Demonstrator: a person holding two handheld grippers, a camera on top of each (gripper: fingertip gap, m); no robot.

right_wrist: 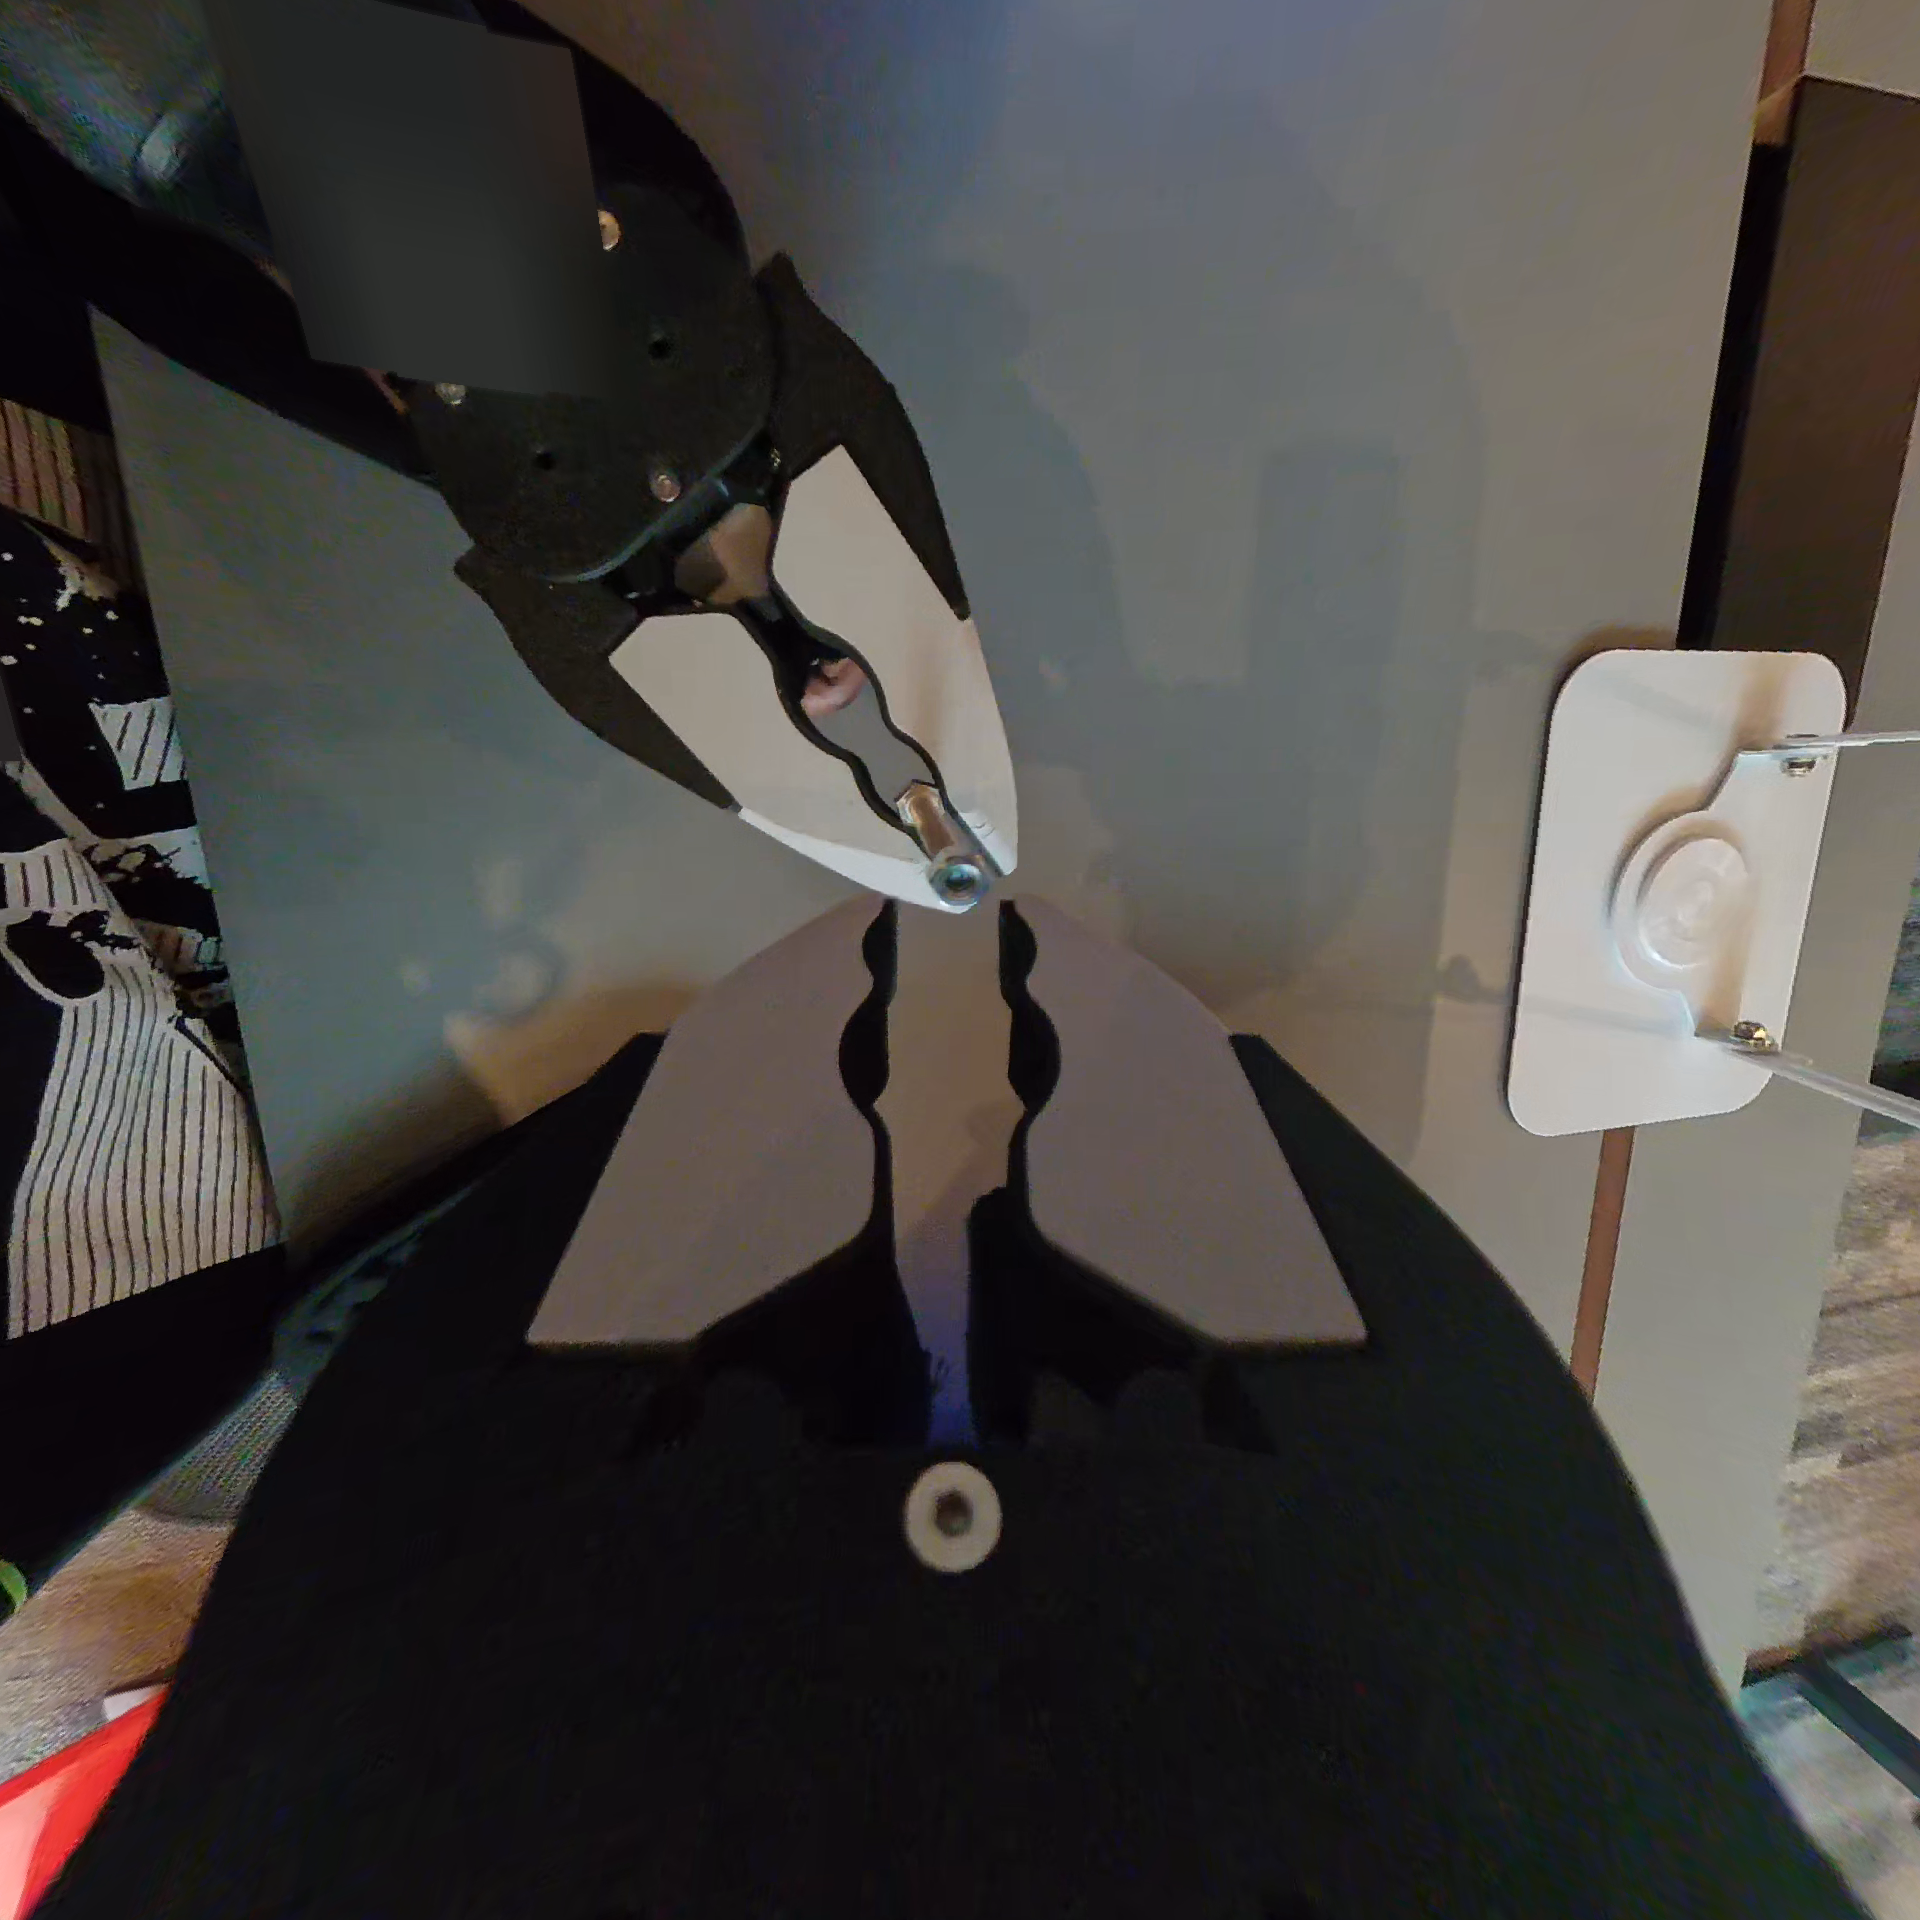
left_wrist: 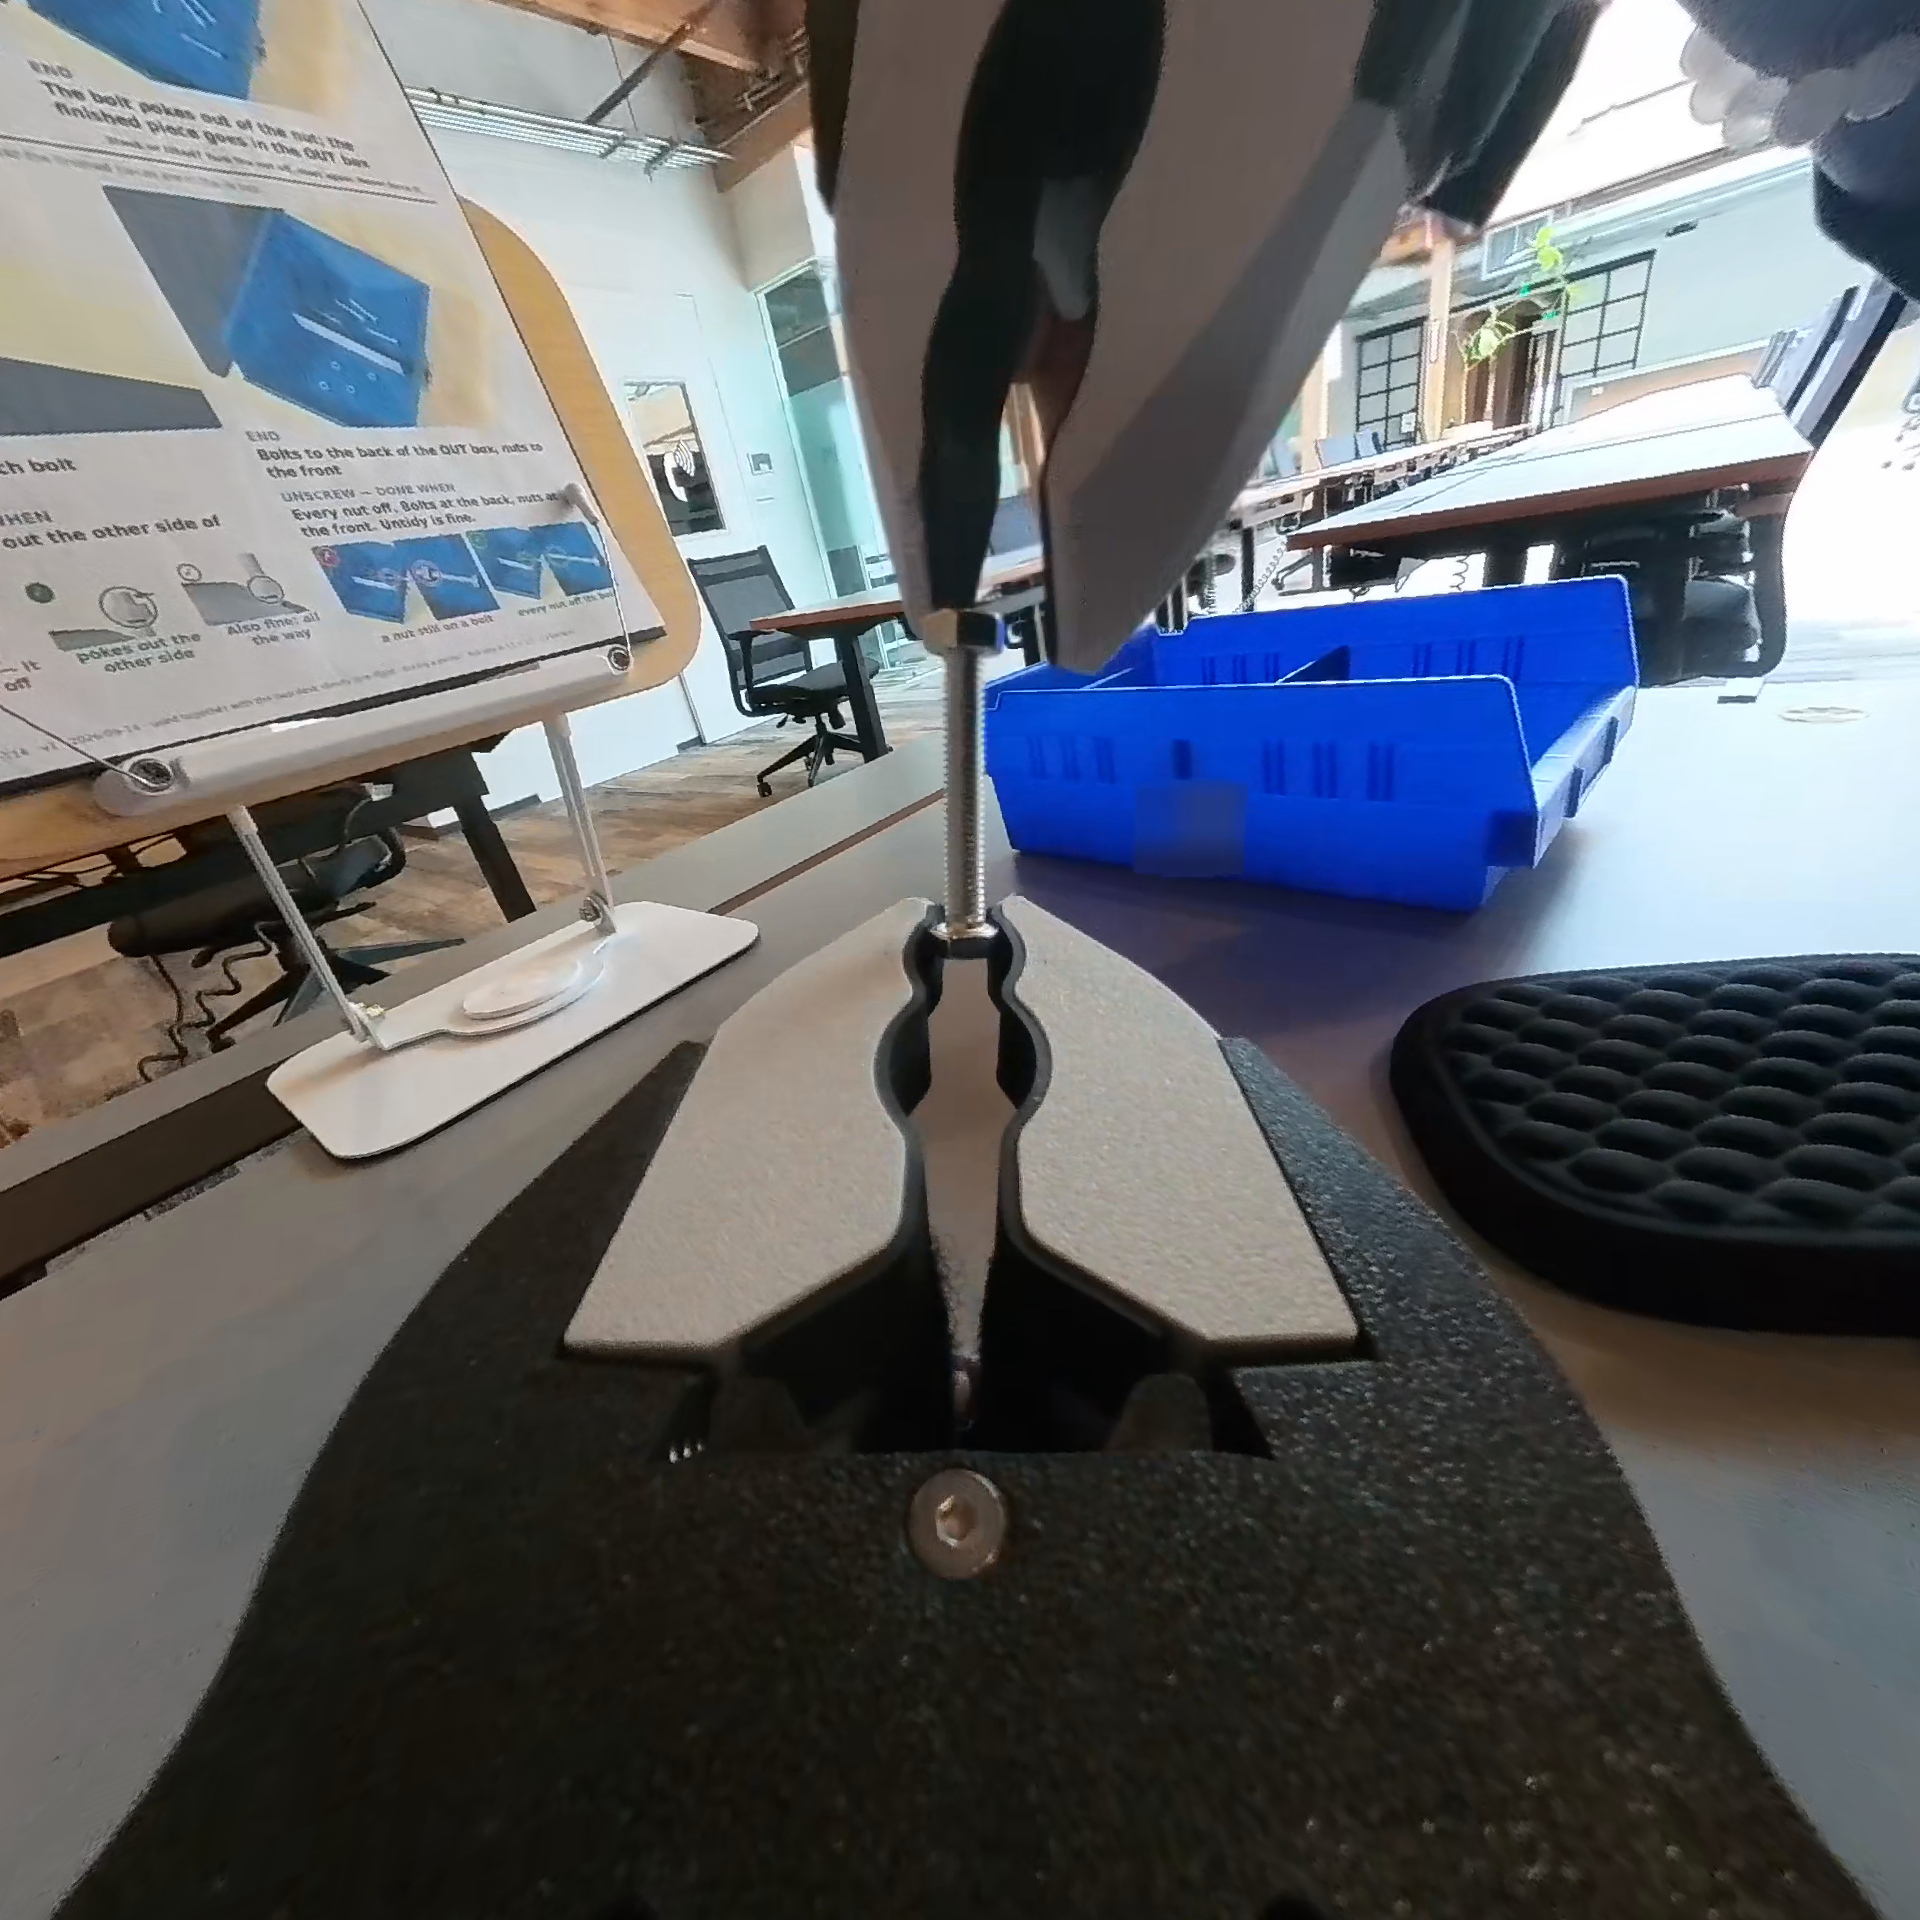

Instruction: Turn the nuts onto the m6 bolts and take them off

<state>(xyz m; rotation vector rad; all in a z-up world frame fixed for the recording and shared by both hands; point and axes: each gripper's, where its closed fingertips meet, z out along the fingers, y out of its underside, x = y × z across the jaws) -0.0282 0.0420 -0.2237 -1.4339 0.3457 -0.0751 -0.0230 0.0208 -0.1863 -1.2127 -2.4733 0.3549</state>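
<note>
My left gripper is shut on the head of a silver bolt, which stands upright above the table. A silver nut sits at the bolt's top end. My right gripper comes down from above with its fingers on either side of the nut; its left finger is at the nut, and a gap shows on the other side. In the right wrist view the nut lies just past my right gripper, whose pads stand apart from it. The left gripper shows there holding the bolt.
A blue divided bin stands behind the bolt on the grey table. A black honeycomb mat lies at the right. An instruction sheet on a stand is at the left, with a white base that also shows in the right wrist view.
</note>
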